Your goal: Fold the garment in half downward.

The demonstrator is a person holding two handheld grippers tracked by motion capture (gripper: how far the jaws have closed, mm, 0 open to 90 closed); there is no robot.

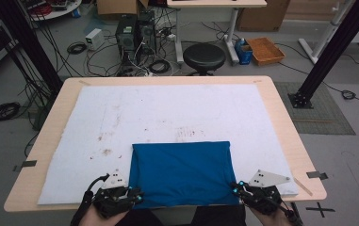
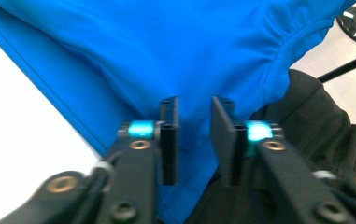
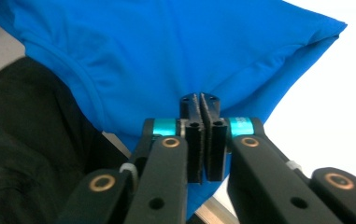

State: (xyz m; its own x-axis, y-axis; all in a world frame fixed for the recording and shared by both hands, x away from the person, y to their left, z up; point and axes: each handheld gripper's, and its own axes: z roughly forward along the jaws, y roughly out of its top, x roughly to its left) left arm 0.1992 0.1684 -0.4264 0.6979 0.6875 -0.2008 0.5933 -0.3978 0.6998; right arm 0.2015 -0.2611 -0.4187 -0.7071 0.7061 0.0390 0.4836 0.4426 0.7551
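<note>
Blue cloth (image 1: 182, 173) overhangs table's (image 1: 281, 117) near edge, white mat (image 1: 167, 110) bare beyond

Both my forearms come in low at the near edge. My left gripper (image 1: 137, 197) points inward, jaws parted with a clear gap. My right gripper (image 1: 236, 187) points inward too, jaws almost together.

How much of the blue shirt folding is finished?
The shirt already lies folded into a neat rectangle on the white mat, at the table's near edge. In hand: the left gripper has parted its fingers beside one near corner, while the right gripper is nearly closed at the other. Left, probably: letting go fully, maybe another fold.
</note>
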